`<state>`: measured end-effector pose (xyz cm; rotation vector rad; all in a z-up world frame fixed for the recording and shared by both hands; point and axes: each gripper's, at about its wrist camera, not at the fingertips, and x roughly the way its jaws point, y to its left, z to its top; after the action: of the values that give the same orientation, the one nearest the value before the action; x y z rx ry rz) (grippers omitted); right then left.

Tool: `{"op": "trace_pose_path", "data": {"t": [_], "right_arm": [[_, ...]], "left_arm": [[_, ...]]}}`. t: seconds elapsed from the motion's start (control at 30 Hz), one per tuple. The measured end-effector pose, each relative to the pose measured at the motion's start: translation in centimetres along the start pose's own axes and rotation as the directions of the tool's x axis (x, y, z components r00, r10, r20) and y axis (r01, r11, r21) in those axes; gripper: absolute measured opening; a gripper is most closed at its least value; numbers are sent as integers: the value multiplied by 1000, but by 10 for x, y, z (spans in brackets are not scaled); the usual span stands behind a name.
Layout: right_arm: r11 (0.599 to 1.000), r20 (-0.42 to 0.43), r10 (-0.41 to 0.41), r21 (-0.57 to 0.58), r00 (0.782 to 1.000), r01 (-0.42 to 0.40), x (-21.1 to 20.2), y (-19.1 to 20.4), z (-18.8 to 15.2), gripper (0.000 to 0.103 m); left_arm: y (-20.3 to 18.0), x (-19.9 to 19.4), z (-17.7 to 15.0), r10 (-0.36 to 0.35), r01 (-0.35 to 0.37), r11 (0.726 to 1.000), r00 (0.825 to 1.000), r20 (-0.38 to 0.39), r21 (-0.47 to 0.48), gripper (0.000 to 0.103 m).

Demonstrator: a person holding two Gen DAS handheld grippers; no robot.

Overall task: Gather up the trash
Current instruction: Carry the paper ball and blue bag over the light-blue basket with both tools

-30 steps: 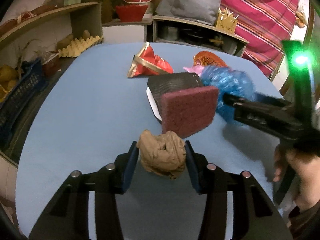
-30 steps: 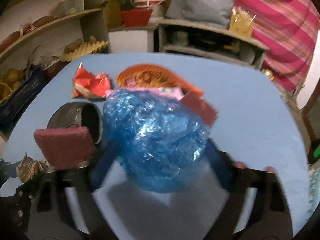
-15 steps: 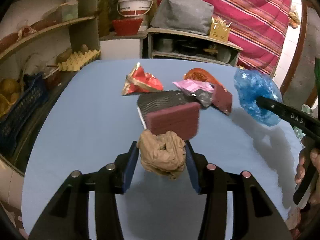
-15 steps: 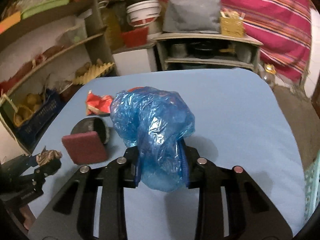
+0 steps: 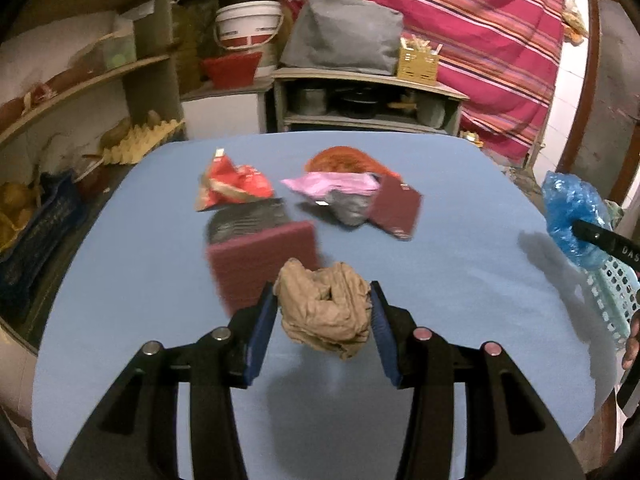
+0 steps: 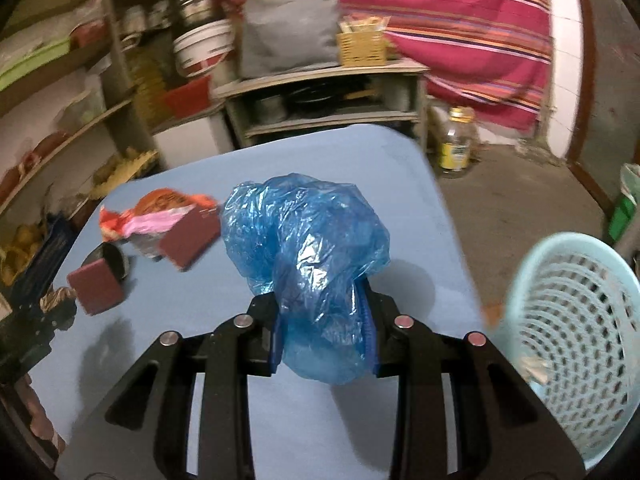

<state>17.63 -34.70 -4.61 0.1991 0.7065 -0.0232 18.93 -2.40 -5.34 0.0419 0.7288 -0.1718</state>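
My left gripper (image 5: 323, 312) is shut on a crumpled brown paper ball (image 5: 325, 310), lifted above the blue table (image 5: 140, 280). My right gripper (image 6: 323, 332) is shut on a bunched blue plastic bag (image 6: 308, 240), held over the table's right side; the bag (image 5: 572, 216) also shows at the right edge of the left wrist view. A pale green perforated basket (image 6: 576, 320) stands on the floor just right of the table. On the table lie a red wrapper (image 5: 234, 184), an orange wrapper (image 5: 344, 160), a pink wrapper (image 5: 332, 182) and a grey foil scrap (image 5: 350, 210).
Two maroon scouring pads (image 5: 260, 256) (image 5: 396, 208) and a dark round tin (image 5: 248, 216) rest mid-table. Shelves with egg trays (image 5: 136, 144) line the left. A low cabinet (image 5: 368, 100) and striped curtain (image 5: 480, 40) stand behind. A jar (image 6: 456, 140) sits on the floor.
The right gripper closed on the blue bag, lifted it and carried it right toward the table edge, bringing the basket into view. The left gripper rose and drew back with the paper ball.
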Motion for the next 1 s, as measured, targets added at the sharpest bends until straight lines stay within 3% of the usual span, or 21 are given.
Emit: {"op": "trace_pose_path", "data": {"t": [0.33, 0.6, 1.0], "right_arm": [[985, 27, -127, 124, 992, 123, -52, -106, -16, 31], [958, 26, -232, 180, 972, 223, -87, -176, -38, 31], [923, -4, -265, 287, 964, 255, -103, -232, -54, 31]], "left_arm": [[-84, 14, 0, -71, 72, 996, 997, -18, 60, 46], [-147, 18, 12, -146, 147, 981, 989, -17, 123, 46], [-270, 13, 31, -286, 279, 930, 958, -6, 240, 46]]}}
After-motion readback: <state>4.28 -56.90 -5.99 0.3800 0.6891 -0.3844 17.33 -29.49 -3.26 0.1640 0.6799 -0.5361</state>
